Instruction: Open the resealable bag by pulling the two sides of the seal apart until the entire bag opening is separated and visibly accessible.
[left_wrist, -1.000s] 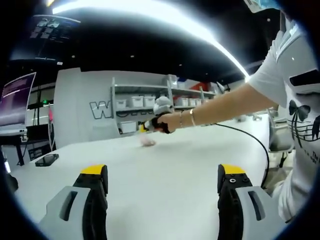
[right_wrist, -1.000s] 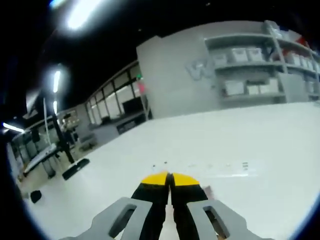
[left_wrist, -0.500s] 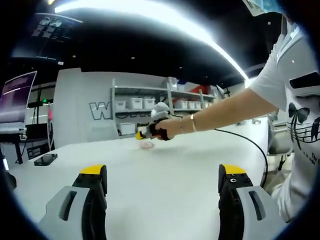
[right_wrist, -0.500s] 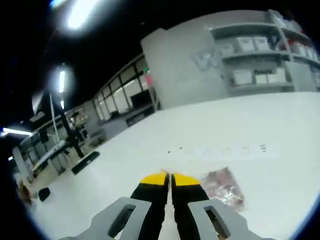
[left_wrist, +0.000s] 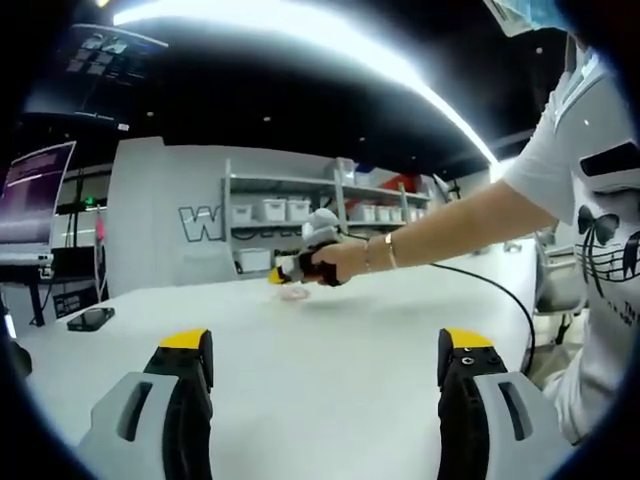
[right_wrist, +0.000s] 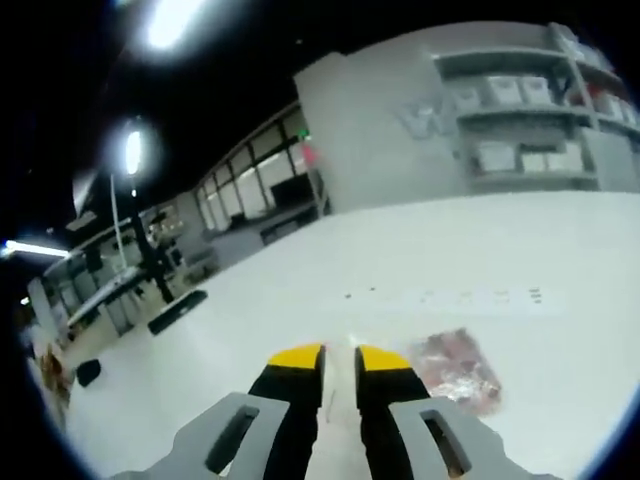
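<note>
the small clear resealable bag with pinkish-red contents (right_wrist: 455, 366) lies flat on the broad white worktop (right_wrist: 520, 260), just right of the right claw (right_wrist: 340, 357) in the right gripper view. that claw's yellow-tipped jaws stand slightly parted with nothing between them, hovering close above the surface beside the bag. in the left gripper view the same bag is a small pink patch (left_wrist: 293, 291) far across the worktop, under the person's outstretched hand (left_wrist: 335, 261) that carries the right claw. the left claw (left_wrist: 325, 355) is wide apart and empty, low over the near worktop and well away from the bag.

judging from this, the step in hand is the first pinch on one side of the seal. to do it well, the right claw should swing right onto the bag's top edge, open a little wider, and take one lip only, not both layers; i cannot make out which edge carries the seal. the left claw has to come over to take the opposite lip before any pulling.

the worktop is smooth and pale. behind it stand a grey wall with large letters (left_wrist: 203, 219), shelving with white bins (left_wrist: 290, 212), a dark flat device (left_wrist: 91, 318) on the worktop's left part, and long ceiling lights.
</note>
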